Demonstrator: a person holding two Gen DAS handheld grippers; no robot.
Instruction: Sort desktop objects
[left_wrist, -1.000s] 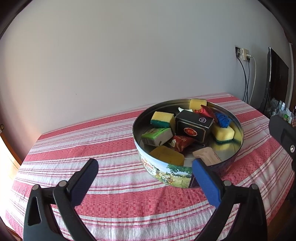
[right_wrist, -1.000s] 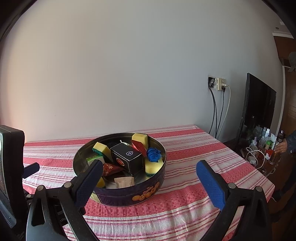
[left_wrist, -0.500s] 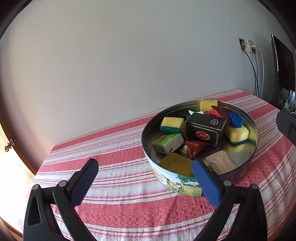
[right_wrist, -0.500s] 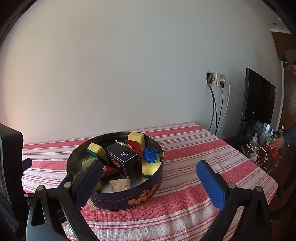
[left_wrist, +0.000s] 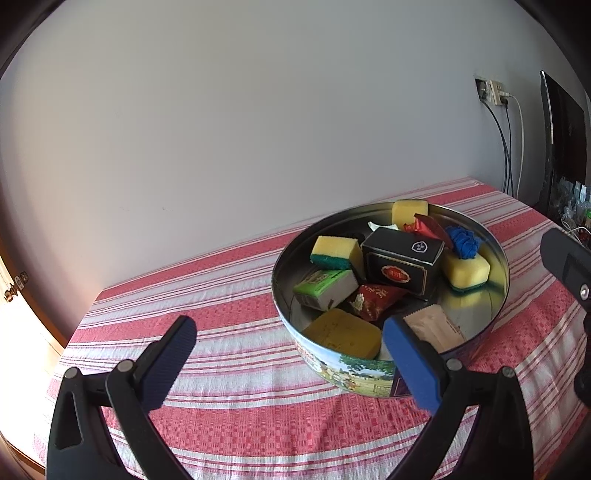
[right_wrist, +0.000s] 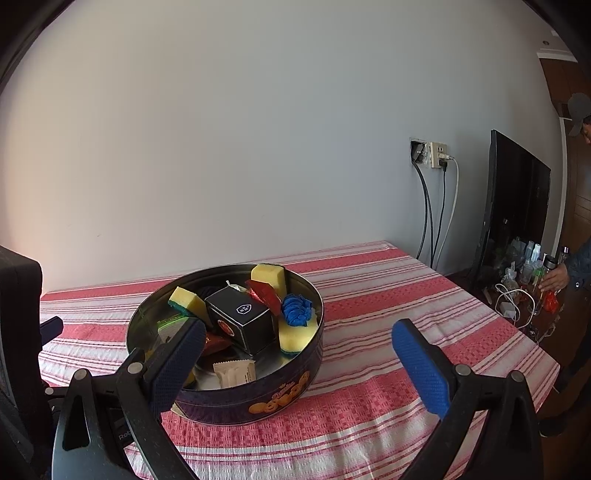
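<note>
A round biscuit tin (left_wrist: 343, 367) (right_wrist: 280, 398) stands on the red-striped tablecloth (left_wrist: 229, 295). It holds a black box (left_wrist: 400, 260) (right_wrist: 240, 317), several yellow sponges (left_wrist: 334, 251), a green box (left_wrist: 325, 288), a red packet (left_wrist: 376, 297), a blue cloth ball (left_wrist: 461, 242) (right_wrist: 295, 310) and a beige sachet (left_wrist: 436, 326) (right_wrist: 236, 373). My left gripper (left_wrist: 288, 336) is open and empty, hovering at the tin's near left. My right gripper (right_wrist: 295, 343) is open and empty, hovering over the tin's near right side.
A white wall rises behind the table. A wall socket with hanging cables (right_wrist: 432, 155) and a dark screen (right_wrist: 513, 206) are at the right. A low shelf with bottles (right_wrist: 528, 266) and a person's hand (right_wrist: 554, 280) lie beyond the table's right edge.
Both grippers stay open. The left view has pulled back and left, so the tin sits further right. The right view has shifted slightly, with the tin nearer its left finger.
</note>
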